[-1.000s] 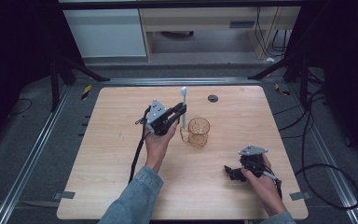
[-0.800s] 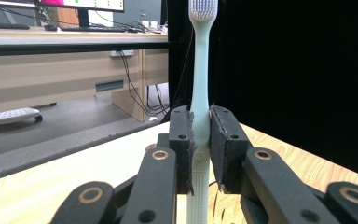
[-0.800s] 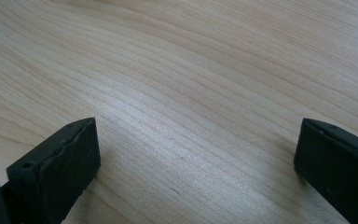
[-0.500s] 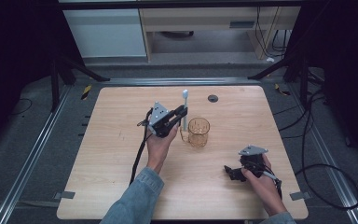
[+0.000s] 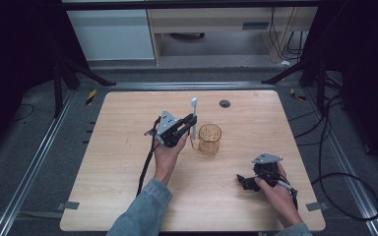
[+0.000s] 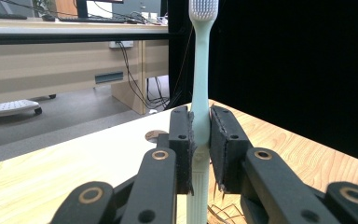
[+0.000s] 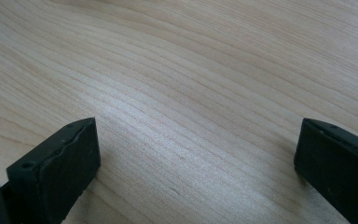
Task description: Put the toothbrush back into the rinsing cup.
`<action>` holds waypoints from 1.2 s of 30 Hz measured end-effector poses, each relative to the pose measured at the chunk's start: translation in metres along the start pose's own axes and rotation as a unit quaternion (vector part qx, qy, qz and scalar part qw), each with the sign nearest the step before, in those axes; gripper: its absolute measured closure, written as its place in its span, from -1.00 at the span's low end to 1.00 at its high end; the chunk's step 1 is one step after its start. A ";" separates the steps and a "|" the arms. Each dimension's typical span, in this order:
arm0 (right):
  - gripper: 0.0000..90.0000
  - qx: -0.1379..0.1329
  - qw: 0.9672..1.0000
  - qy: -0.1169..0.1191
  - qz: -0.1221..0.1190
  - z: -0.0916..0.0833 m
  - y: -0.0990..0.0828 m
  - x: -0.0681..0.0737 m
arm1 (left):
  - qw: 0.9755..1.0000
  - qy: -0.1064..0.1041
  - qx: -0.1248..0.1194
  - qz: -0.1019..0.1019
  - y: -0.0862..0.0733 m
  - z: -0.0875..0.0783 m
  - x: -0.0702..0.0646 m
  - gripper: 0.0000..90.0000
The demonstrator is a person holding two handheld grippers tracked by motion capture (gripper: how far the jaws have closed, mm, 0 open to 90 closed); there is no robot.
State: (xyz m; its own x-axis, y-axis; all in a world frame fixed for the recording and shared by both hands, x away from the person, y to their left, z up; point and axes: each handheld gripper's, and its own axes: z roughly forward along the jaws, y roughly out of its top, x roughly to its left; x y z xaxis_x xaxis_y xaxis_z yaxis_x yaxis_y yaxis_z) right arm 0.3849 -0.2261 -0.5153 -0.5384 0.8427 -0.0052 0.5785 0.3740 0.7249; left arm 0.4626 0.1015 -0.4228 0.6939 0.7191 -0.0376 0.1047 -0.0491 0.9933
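Note:
A pale mint toothbrush (image 5: 194,117) stands upright, bristles up, with my left gripper (image 5: 192,121) shut on its handle. In the left gripper view the two black pads squeeze the toothbrush (image 6: 200,88) at mid handle, where my left gripper (image 6: 201,140) closes. A clear amber cup (image 5: 209,139) sits on the table just right of the brush, apart from it. My right gripper (image 5: 242,180) rests low on the table at the front right, open. In the right gripper view my right gripper (image 7: 196,158) has bare wood between its wide-set jaws.
The wooden table (image 5: 123,147) carries a small dark round disc (image 5: 225,103) near its far edge. Black cables trail from both grippers. Beyond the far edge stand a white cabinet (image 5: 110,34), black stand legs and a shelf unit. Metal rails run along both sides.
The left gripper with the toothbrush has shifted slightly toward the cup and a little nearer. The right gripper has stayed still.

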 end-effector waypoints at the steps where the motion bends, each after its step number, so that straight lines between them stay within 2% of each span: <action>1: -0.99 0.000 1.000 0.000 0.000 0.000 0.000 0.000 | 1.000 0.000 0.000 0.001 0.000 -0.001 -0.001 0.75; 36: -0.99 0.000 1.000 0.001 0.002 0.000 0.000 0.000 | 0.999 0.004 0.036 0.013 -0.020 -0.008 -0.001 0.75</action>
State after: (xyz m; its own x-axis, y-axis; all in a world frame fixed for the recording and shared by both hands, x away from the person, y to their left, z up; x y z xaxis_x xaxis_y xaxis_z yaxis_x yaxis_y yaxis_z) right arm 0.3848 -0.2260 -0.5153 -0.5379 0.8430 -0.0014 0.5803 0.3715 0.7247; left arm 0.4539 0.1075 -0.4420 0.6917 0.7221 -0.0115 0.1381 -0.1166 0.9835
